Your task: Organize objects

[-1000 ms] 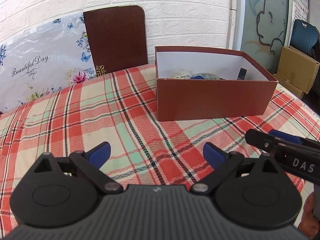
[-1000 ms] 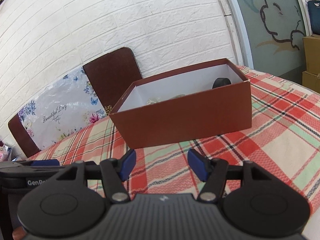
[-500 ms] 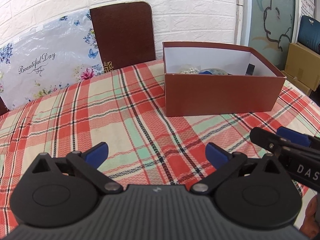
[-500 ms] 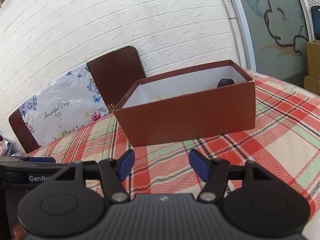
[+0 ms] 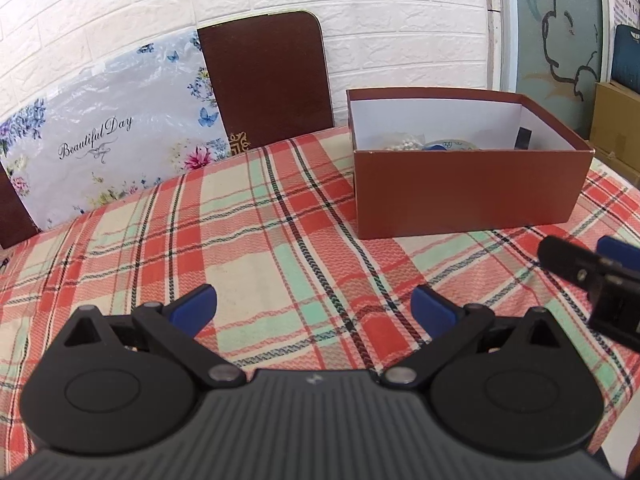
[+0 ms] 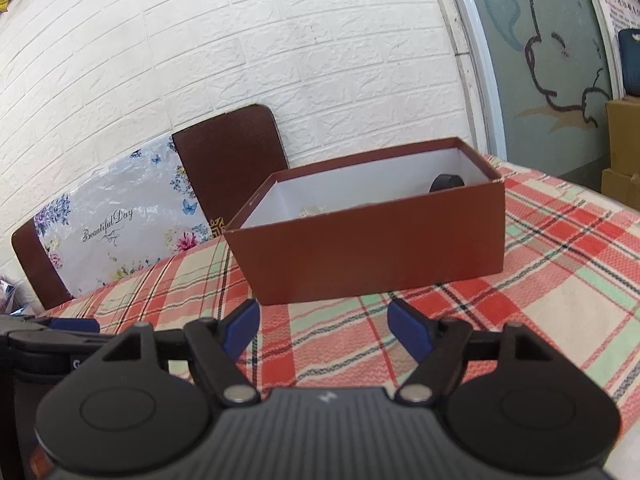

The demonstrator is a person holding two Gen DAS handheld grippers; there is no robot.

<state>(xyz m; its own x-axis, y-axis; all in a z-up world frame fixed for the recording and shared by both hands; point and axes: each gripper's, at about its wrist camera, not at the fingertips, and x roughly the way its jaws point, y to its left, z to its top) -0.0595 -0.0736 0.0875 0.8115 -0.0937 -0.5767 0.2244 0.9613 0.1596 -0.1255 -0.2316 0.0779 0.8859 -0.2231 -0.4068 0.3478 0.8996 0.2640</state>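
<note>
An open brown cardboard box (image 5: 468, 192) with a white inside stands on the plaid tablecloth (image 5: 256, 248). Inside it I see a string of pale beads (image 5: 402, 145), a blue-and-white patterned item (image 5: 450, 145) and a black object (image 5: 523, 138) at the right end. In the right wrist view the box (image 6: 376, 256) is straight ahead, and the black round object (image 6: 446, 182) shows over its rim. My left gripper (image 5: 314, 310) is open and empty above the cloth, left of the box. My right gripper (image 6: 323, 327) is open and empty in front of the box.
A brown chair back (image 5: 266, 84) and a floral "Beautiful Day" plastic-wrapped panel (image 5: 108, 148) stand behind the table against a white brick wall. Cardboard boxes (image 5: 616, 120) sit at the far right. The right gripper's tip (image 5: 588, 276) shows in the left wrist view.
Both grippers have pulled back and risen a little from the box. Both stay open and empty. Nothing on the table has moved.
</note>
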